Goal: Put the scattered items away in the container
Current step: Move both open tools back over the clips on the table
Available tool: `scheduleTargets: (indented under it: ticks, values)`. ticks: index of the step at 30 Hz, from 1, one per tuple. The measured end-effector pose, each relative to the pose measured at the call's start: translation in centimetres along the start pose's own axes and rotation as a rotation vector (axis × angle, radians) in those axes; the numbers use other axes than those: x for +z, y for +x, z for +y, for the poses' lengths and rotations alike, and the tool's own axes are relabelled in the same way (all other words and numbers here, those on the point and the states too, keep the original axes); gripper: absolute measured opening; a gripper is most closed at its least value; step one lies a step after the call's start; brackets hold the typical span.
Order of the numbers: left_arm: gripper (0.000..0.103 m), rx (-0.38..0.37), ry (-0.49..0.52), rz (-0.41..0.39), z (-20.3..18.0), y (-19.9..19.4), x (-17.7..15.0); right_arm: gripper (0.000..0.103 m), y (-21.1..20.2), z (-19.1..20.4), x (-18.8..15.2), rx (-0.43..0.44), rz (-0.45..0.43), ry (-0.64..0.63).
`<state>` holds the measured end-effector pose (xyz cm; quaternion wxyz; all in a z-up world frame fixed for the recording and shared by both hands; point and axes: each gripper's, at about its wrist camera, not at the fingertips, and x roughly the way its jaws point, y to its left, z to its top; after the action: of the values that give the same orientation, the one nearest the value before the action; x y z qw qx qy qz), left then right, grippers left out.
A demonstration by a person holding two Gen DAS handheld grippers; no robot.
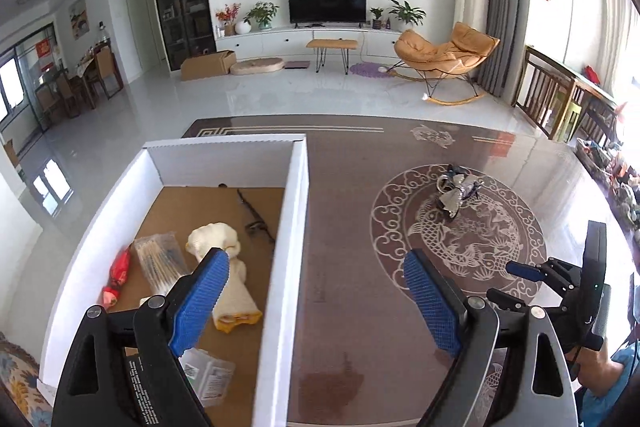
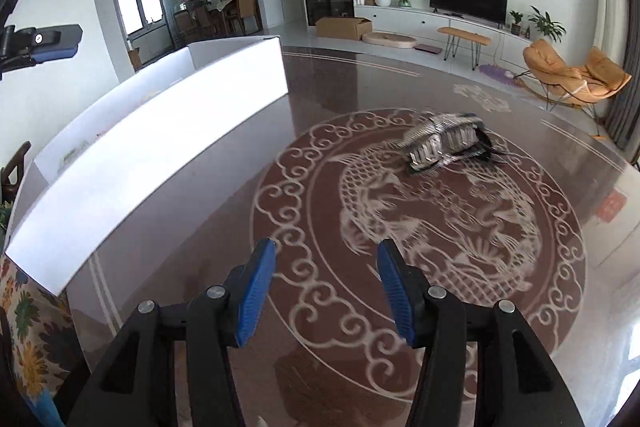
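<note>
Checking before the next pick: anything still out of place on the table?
Yes: one silver bow hair clip still lies on the dragon-pattern table, outside the white box. Nothing looks spilled or damaged.

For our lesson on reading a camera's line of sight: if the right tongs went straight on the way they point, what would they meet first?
Probably the bare patterned tabletop; the silver bow-like item lies farther on and slightly right. Depth is uncertain.

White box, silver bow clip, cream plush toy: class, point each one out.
white box [image 1: 298,227], left wrist view, right wall.
silver bow clip [image 2: 440,143], right wrist view, ribbon loops.
cream plush toy [image 1: 212,239], left wrist view, upper end.
</note>
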<state>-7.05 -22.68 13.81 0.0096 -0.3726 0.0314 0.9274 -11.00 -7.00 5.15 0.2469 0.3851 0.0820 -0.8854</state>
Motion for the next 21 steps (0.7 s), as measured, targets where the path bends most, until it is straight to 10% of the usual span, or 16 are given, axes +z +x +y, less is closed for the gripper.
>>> scheduleTargets:
  ticks: [8, 21]
  values:
    - [0.090, 0.018, 0.168, -0.039, -10.8, 0.5, 0.2, 0.054, -4.2, -9.6, -6.2, -0.162, 0.040, 0.124]
    - [0.090, 0.006, 0.258, 0.013, -17.0, 3.6, -0.1, 0.054, -3.2, -10.8, -7.9, -0.162, 0.066, 0.173]
